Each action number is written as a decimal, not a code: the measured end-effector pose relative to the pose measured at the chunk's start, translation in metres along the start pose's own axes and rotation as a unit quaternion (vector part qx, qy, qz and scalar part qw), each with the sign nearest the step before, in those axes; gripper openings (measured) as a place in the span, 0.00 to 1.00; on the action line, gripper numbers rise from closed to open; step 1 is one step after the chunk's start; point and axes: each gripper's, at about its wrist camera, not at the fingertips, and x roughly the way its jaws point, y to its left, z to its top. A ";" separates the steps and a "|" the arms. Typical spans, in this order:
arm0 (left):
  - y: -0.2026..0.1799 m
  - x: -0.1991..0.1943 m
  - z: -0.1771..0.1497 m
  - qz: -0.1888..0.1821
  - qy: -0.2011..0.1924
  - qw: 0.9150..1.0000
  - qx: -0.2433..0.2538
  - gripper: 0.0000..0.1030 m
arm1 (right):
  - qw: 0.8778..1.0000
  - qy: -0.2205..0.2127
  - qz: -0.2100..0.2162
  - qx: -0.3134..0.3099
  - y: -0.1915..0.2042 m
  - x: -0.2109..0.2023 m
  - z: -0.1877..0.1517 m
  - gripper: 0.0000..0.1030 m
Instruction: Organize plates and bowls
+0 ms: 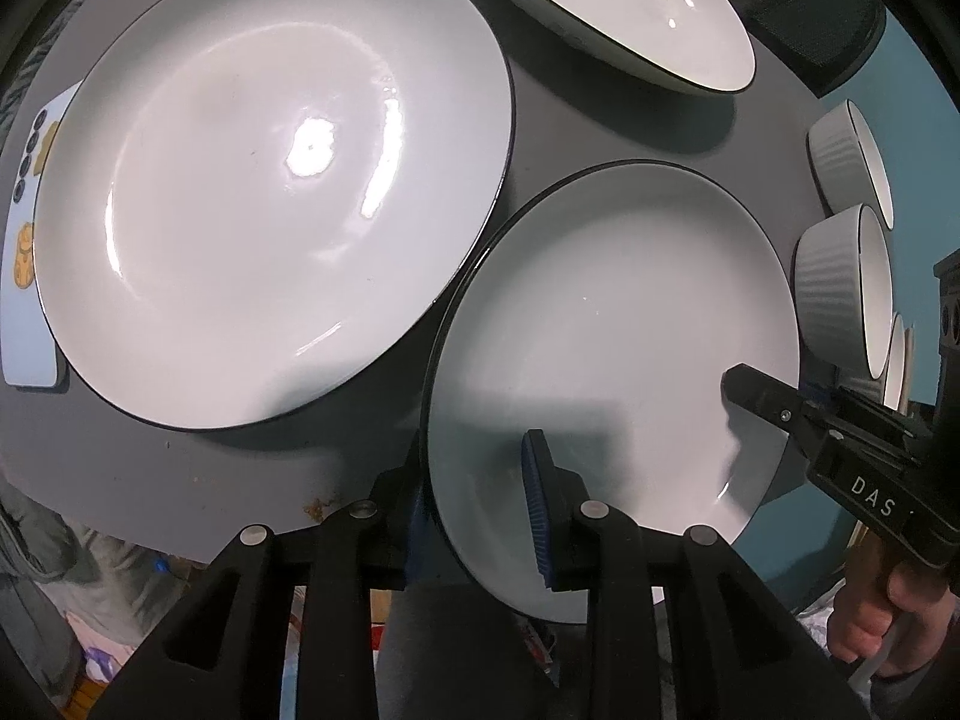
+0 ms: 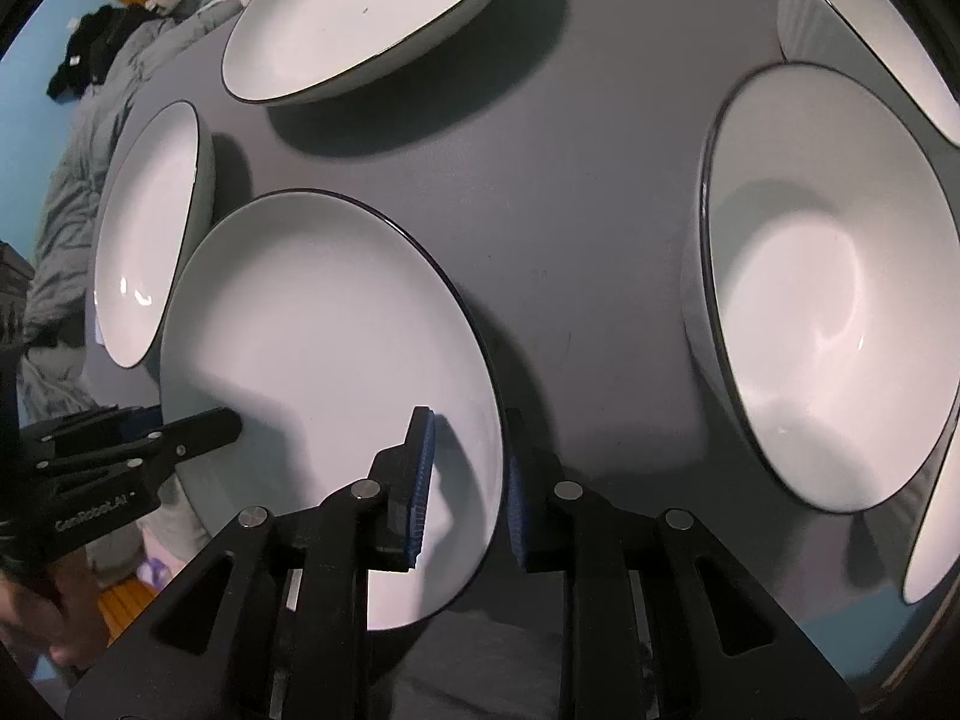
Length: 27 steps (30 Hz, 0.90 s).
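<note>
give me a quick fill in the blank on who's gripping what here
1. Both grippers clamp the rim of the same white ____.
2. The left gripper and right gripper hold it on ____ sides.
3. The table is ____ in colour.
4. The ribbed bowls have a ____ rim line.

Missing: plate; opposite; grey; dark

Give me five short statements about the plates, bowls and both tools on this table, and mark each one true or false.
1. Both the left tool and the right tool straddle the rim of the same small plate. True.
2. The big plate holds food. False: it is bare.
3. The table top is grey. True.
4. The ribbed bowls are stacked on the small plate. False: they stand beside it on the table.
5. A phone lies by the big plate. True.
</note>
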 end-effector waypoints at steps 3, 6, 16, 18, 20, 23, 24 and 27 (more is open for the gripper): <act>-0.006 0.003 -0.005 0.000 0.001 1.000 -0.005 0.27 | 1.000 -0.003 -0.005 -0.003 0.006 0.004 -0.002 0.21; -0.016 0.010 -0.014 0.002 0.000 1.000 -0.009 0.28 | 1.000 -0.003 -0.004 -0.002 0.001 -0.001 0.010 0.21; -0.027 0.003 -0.036 0.022 0.007 1.000 0.004 0.25 | 1.000 -0.001 0.007 -0.002 -0.010 -0.011 0.007 0.19; -0.027 0.002 -0.039 0.020 0.009 1.000 0.003 0.25 | 1.000 0.000 0.009 -0.004 -0.009 -0.013 0.009 0.17; -0.025 0.001 -0.039 0.018 0.009 1.000 0.002 0.25 | 1.000 0.003 0.012 -0.006 -0.008 -0.014 0.011 0.17; -0.026 -0.006 -0.039 0.013 0.008 1.000 0.002 0.25 | 1.000 -0.001 0.011 -0.012 -0.005 -0.019 0.014 0.16; -0.026 -0.007 -0.039 0.013 0.007 1.000 0.004 0.25 | 1.000 -0.002 0.011 -0.014 -0.004 -0.021 0.016 0.16; -0.027 -0.014 -0.036 0.012 0.001 1.000 0.011 0.25 | 1.000 -0.006 0.013 -0.014 -0.002 -0.030 0.020 0.15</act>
